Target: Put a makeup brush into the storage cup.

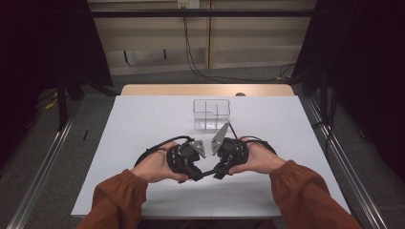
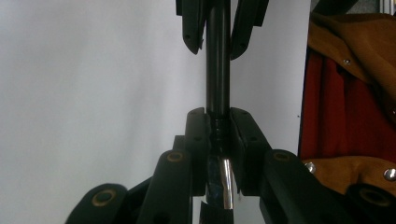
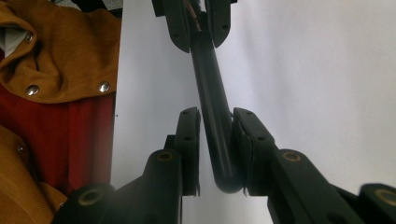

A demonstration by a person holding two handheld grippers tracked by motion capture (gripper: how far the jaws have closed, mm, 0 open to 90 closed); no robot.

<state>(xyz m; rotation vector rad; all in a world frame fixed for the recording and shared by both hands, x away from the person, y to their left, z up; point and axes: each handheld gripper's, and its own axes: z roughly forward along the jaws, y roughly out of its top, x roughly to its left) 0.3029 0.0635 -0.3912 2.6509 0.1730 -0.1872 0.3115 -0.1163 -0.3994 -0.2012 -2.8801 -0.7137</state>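
Black jaws of your left gripper (image 2: pixel 218 140) were clamped on one end of a slim black pen (image 2: pixel 217 70), pressing a glossy, silvery section of its barrel between the pads. Your right gripper (image 3: pixel 217 149) stood around the pen's other, rounded end; the barrel lay against one pad, with a thin gap to the other, so that pair was closed loosely around it rather than squeezed tight. In the high view the pen (image 1: pixel 206 172) bridged the two grippers just above the white table (image 1: pixel 143 119), low between your hands, the left gripper (image 1: pixel 195 174) and the right gripper (image 1: pixel 218 172) facing each other. Beyond them, near the table's middle, stood a clear plastic divided organizer (image 1: pixel 211 114), well apart from the pen. Your rust-orange sleeves (image 1: pixel 119 195) came in from the near edge.
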